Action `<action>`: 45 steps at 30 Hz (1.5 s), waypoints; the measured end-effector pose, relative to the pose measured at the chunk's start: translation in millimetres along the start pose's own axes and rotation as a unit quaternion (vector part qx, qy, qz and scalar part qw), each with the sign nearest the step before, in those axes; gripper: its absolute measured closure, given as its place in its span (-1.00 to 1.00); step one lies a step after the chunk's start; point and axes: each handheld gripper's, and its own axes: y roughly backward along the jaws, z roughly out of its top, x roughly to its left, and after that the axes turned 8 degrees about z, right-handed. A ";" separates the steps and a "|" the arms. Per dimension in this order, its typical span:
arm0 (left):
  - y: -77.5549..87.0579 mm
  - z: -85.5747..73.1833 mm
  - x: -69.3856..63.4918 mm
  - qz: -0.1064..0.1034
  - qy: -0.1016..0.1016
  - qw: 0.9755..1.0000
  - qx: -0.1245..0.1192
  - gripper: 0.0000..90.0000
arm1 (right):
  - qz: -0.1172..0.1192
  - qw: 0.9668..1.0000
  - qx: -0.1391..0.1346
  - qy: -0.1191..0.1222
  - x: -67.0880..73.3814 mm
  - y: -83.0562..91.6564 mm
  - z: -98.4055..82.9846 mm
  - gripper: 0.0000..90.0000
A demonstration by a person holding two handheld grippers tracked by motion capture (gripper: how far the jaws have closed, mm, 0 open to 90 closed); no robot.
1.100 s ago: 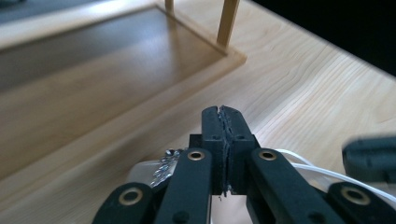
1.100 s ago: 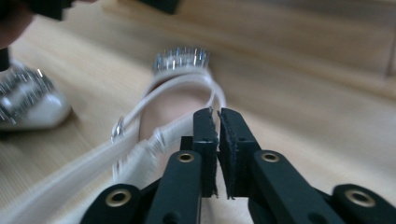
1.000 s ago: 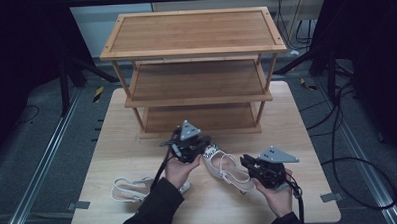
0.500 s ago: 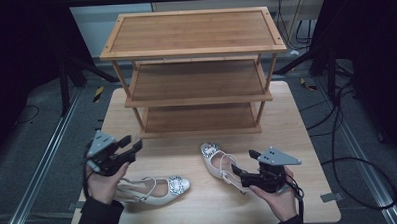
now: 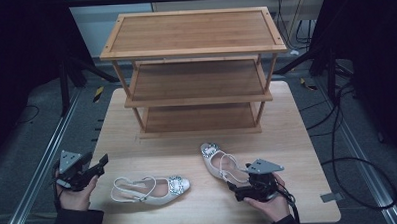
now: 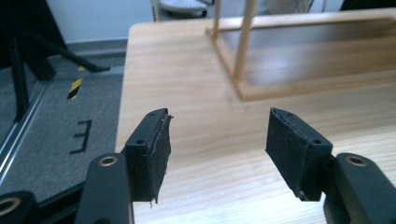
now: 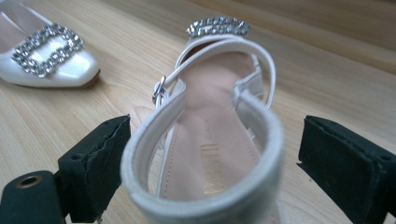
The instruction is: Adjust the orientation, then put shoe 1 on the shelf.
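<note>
Two white sandals on tabletop [image 5: 307,133] in front of shoe rack [image 5: 195,72]. Right gripper [image 5: 239,191], jaws just opened, straddling heel strap of right sandal [image 5: 221,162], likely released. Left gripper [image 5: 99,164], jaws just opened, empty, beside left sandal [image 5: 150,187], prob. next pickup.

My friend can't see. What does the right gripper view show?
A white slingback shoe sits heel-first between the right gripper's two open black jaws, with gaps on both sides and its sparkly buckle at the far toe. A second matching shoe's toe lies at upper left on the wooden table.
</note>
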 end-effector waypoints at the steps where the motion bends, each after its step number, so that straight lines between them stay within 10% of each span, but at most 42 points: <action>1: -1.8 -2.5 1.1 0.003 -0.001 1.000 0.003 -0.17 | 0.003 1.000 0.007 0.001 0.1 -3.0 -1.2 -0.78; 32: -17.4 -16.5 1.2 -0.006 0.001 1.000 0.031 -0.06 | 0.009 0.999 0.042 0.006 -1.8 -31.8 -2.0 -0.21; 45: -17.6 -16.7 2.3 -0.005 0.003 0.999 0.032 -0.03 | 0.020 1.000 -0.013 -0.011 4.2 -19.9 9.4 -0.14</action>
